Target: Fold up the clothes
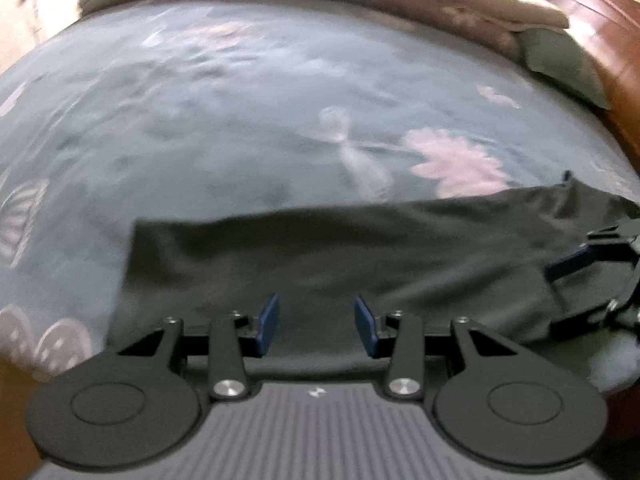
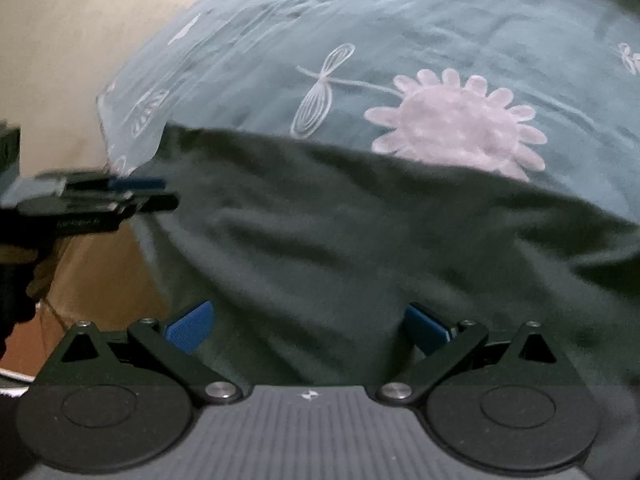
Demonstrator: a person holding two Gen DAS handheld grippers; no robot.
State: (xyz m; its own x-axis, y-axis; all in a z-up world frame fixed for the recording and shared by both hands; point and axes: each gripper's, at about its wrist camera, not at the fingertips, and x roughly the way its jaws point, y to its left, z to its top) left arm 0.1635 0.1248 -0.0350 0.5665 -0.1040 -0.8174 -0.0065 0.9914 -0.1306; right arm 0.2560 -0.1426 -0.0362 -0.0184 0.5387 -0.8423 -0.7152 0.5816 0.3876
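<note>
Both grippers hover low over the dark garment [image 2: 340,240] spread on the floral bedsheet [image 2: 400,20], left gripper [image 1: 316,326] half-open, right gripper [image 2: 308,330] wide, holding nothing, seemingly poised to pinch its near edge.

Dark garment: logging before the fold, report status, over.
Left hand-held gripper open, right hand-held gripper open, neither holding cloth. Dark garment spread on floral bedsheet. Nothing in the way.
</note>
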